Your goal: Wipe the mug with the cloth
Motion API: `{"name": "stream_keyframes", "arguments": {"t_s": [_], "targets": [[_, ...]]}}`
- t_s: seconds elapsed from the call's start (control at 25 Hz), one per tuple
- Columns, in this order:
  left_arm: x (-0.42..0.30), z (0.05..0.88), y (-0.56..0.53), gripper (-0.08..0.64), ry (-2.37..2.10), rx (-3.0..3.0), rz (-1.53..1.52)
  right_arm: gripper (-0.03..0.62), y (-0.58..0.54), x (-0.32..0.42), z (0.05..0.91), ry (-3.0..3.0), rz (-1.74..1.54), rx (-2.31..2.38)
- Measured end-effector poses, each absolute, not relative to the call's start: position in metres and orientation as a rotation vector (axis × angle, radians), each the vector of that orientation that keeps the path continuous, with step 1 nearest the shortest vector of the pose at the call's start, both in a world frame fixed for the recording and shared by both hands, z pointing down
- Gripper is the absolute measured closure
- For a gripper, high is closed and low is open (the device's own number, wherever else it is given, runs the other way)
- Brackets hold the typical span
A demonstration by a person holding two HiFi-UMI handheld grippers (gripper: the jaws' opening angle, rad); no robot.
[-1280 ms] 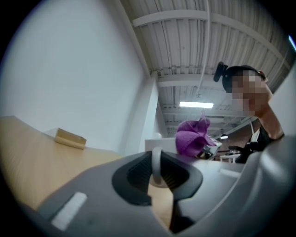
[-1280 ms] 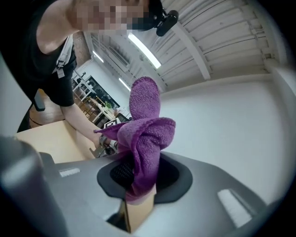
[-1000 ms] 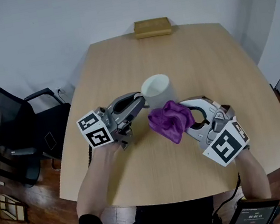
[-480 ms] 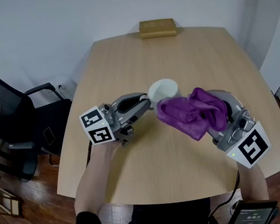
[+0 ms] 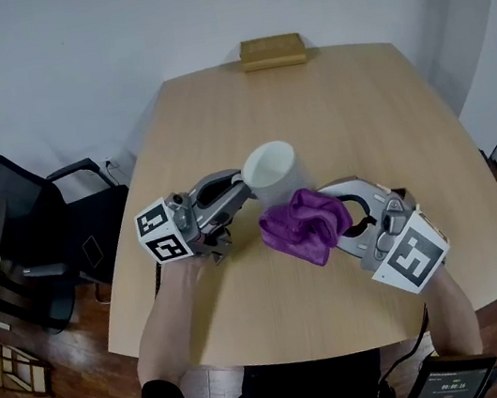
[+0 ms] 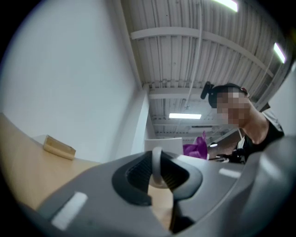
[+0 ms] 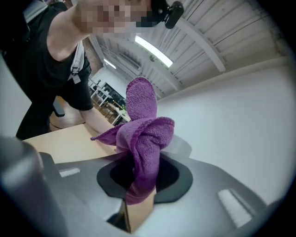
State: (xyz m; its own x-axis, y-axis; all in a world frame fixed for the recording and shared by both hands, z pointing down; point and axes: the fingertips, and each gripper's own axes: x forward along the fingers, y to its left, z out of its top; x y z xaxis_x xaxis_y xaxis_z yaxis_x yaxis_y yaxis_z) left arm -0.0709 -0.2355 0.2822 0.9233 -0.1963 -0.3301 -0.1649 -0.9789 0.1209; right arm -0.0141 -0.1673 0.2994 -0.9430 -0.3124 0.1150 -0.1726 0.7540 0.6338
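Left gripper (image 5: 244, 184): jaws clamped on the handle of the white mug (image 5: 272, 168); the handle sits between the pads in the left gripper view.
Mug: over the middle of the wooden table (image 5: 356, 107), tilted, mouth facing up and to the left.
Right gripper (image 5: 332, 218): jaws clenched on the purple cloth (image 5: 302, 224), which bunches out past them.
Cloth: on the mug's near right side, touching its wall.
Wooden block (image 5: 272, 51): at the table's far edge, well apart from the mug.
Office chair (image 5: 15, 225): left of the table.
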Motion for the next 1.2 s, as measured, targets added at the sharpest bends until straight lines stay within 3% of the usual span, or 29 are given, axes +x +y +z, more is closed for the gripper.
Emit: {"name": "stream_keyframes", "arguments": {"t_s": [0.2,0.6,1.2], "targets": [[-0.088,0.275,-0.234,0.495,-0.232,2.988,-0.629,0.514,-0.160,-0.018,0.336,-2.571,-0.976,0.200],[-0.058,0.287,-0.217,0.495,-0.150,3.063,-0.478,0.514,-0.159,0.031,0.221,-3.122,-0.934,0.606],[-0.082,0.276,-0.229,0.497,-0.249,3.032,-0.631,0.514,-0.170,-0.007,0.321,-2.638,-0.959,0.276]]}}
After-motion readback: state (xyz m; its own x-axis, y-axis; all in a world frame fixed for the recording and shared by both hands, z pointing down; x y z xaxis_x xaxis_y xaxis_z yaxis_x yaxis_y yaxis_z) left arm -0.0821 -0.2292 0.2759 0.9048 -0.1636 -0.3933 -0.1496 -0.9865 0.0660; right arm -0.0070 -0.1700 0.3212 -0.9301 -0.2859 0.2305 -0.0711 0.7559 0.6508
